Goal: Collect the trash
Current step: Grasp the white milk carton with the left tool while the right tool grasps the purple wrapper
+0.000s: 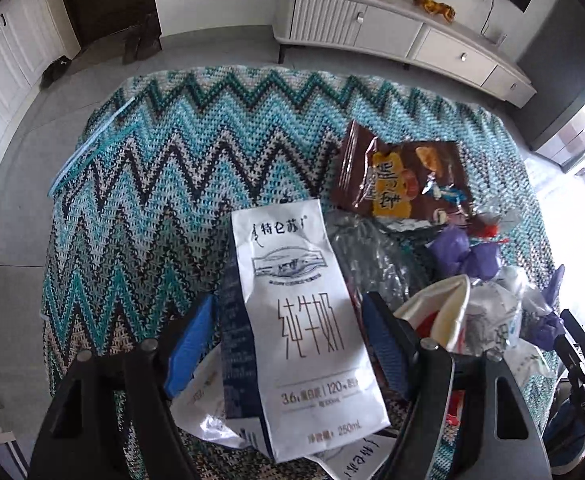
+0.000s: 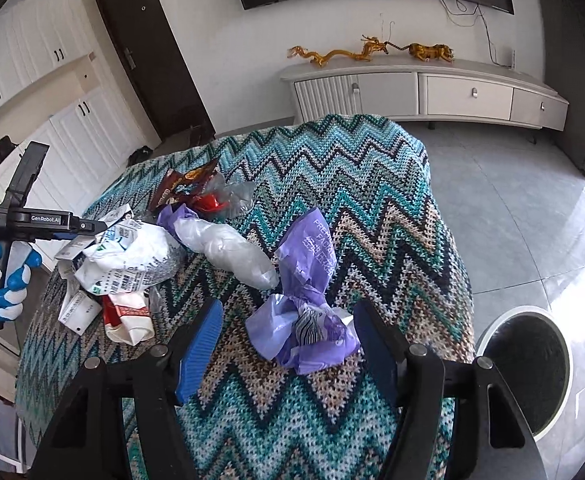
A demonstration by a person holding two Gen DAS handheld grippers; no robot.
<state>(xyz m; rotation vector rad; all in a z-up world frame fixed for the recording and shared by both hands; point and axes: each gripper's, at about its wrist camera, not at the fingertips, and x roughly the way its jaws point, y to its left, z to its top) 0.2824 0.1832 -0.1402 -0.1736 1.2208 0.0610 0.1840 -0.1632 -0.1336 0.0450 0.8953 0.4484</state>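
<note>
A white milk carton (image 1: 304, 328) lies between the blue fingers of my left gripper (image 1: 288, 344), whose jaws stand wide, apart from it. Behind it lie a brown snack bag (image 1: 404, 176), crumpled clear plastic (image 1: 368, 256) and purple wrappers (image 1: 464, 256). In the right wrist view a crumpled purple plastic bag (image 2: 308, 292) lies between the open fingers of my right gripper (image 2: 288, 344). The left gripper (image 2: 92, 226) shows at the left over a heap of white cartons (image 2: 128, 256). All rests on a zigzag-patterned cloth (image 2: 372, 184).
A round white trash bin (image 2: 532, 368) with a dark inside stands on the floor at the right of the table. A white TV cabinet (image 2: 432, 92) lines the far wall. A dark door (image 2: 152, 60) and white cupboards (image 2: 32, 60) are at the left.
</note>
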